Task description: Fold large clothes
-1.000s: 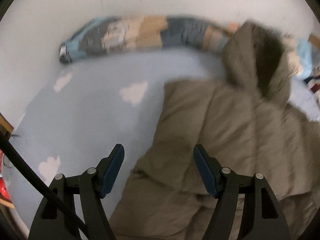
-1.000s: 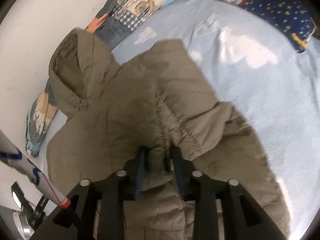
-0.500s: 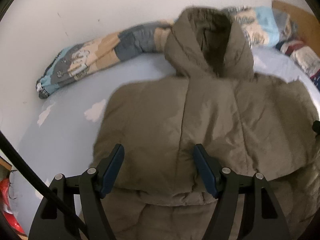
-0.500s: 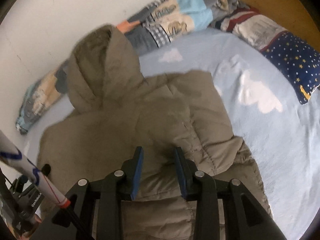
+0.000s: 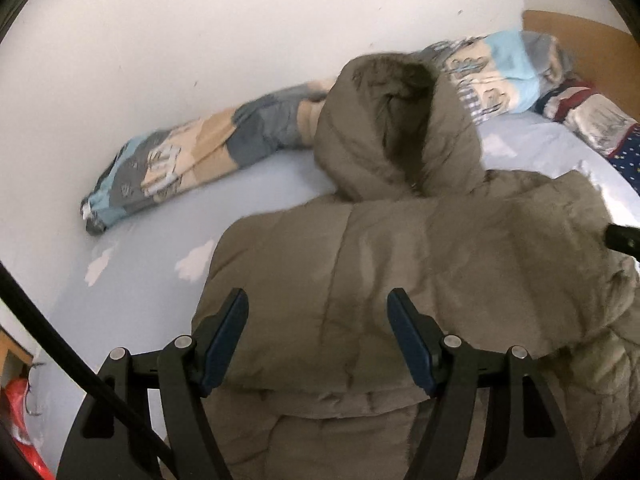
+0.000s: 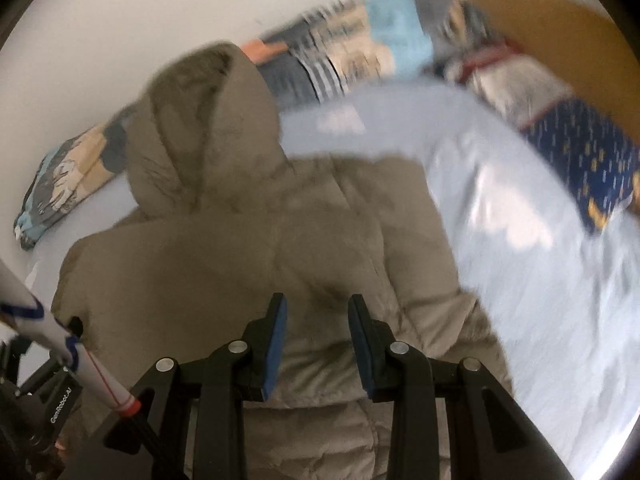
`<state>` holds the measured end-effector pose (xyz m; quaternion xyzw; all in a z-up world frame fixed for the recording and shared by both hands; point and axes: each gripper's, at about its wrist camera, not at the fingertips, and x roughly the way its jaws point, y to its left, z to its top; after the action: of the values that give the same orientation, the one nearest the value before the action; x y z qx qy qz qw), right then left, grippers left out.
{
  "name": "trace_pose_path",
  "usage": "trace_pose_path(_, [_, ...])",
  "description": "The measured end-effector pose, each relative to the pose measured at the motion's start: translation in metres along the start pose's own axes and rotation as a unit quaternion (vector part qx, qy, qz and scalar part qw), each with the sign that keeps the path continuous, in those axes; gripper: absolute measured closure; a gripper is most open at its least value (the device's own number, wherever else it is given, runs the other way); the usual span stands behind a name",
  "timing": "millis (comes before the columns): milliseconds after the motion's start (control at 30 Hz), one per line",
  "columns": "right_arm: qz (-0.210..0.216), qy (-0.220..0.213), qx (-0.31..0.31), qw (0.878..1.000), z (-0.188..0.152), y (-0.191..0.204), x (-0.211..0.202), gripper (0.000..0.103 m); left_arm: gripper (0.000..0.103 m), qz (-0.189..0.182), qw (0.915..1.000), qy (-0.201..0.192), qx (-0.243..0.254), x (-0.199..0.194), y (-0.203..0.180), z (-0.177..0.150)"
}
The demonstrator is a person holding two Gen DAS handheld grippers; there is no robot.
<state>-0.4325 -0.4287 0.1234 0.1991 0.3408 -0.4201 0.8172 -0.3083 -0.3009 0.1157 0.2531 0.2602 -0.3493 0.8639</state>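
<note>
Olive hooded jacket (image 5: 420,248) is lying on the light-blue cloud-print sheet (image 5: 152,248), hood toward the wall. Left gripper (image 5: 318,332) is hovering over it, jaws wide apart and holding nothing; right gripper (image 6: 316,332) is hovering too, jaws narrowly parted and empty.

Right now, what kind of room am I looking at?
Most likely a bedroom: a bed with a cloud-print sheet, a star-patterned pillow by the wooden headboard, and a rolled patchwork quilt along the wall.
</note>
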Motion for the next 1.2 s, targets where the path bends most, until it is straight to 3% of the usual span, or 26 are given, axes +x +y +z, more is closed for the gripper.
trace_pose_path(100, [0.010,-0.011,-0.018,1.000,0.000,0.009,-0.005,0.069,0.032,0.001,0.9998,-0.008,0.016,-0.004,-0.008,-0.002])
trace_pose_path(600, [0.010,0.053,-0.012,0.998,-0.011,0.007,0.024,0.069,0.032,0.007,0.9991,0.005,0.042,0.006,-0.020,-0.008])
trace_pose_path(900, [0.003,0.054,-0.020,0.998,-0.013,0.010,0.024,0.069,0.032,0.008,0.9990,-0.005,0.044,0.004,-0.022,-0.007])
trace_pose_path(1200, [-0.003,0.025,-0.030,0.999,-0.008,0.014,0.011,0.069,0.032,0.012,0.9988,-0.012,0.046,0.002,-0.024,-0.007])
